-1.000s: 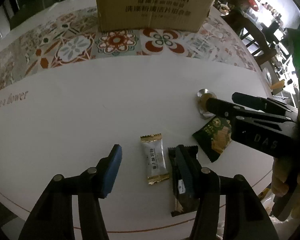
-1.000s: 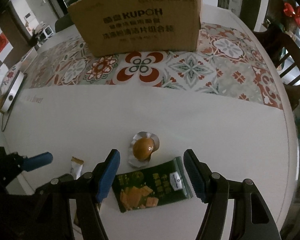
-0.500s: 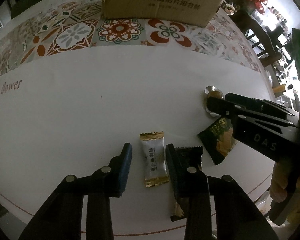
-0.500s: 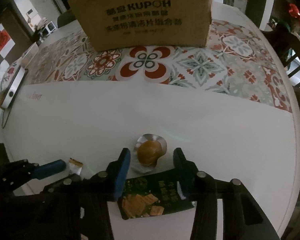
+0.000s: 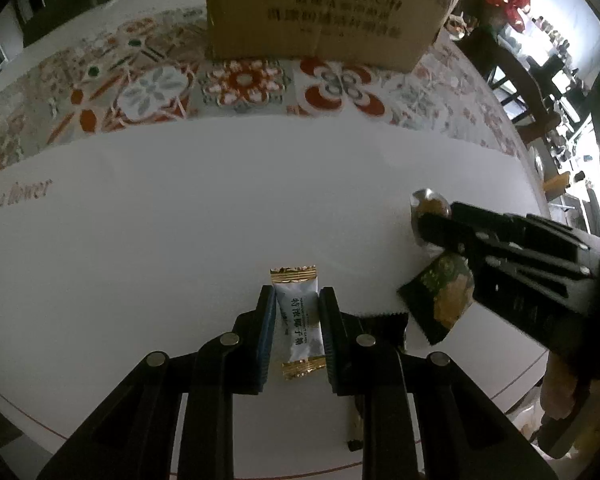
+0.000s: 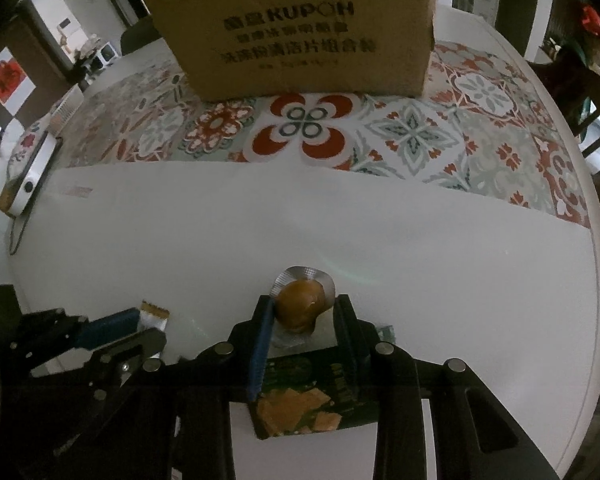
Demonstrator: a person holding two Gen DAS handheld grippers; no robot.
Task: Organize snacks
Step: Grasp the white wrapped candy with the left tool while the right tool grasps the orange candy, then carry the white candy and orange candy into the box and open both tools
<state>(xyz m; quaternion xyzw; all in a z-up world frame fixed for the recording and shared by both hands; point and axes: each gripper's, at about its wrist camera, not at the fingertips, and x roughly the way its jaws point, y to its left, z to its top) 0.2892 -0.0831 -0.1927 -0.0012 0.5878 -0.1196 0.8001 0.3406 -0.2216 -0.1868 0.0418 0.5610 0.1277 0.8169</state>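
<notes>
Fingers of the left gripper [image 5: 298, 330] clamp the white candy packet [image 5: 300, 326] at lower centre, on the white desk [image 5: 180, 216]. Right gripper [image 6: 304, 332] fingers close on the jelly cup [image 6: 302, 306], above the green cracker packet [image 6: 300, 404]. Cardboard box [image 6: 300, 28] stands at top.

Both wrist views look low across the table [image 5: 180, 220] toward the box [image 6: 300, 36].
</notes>
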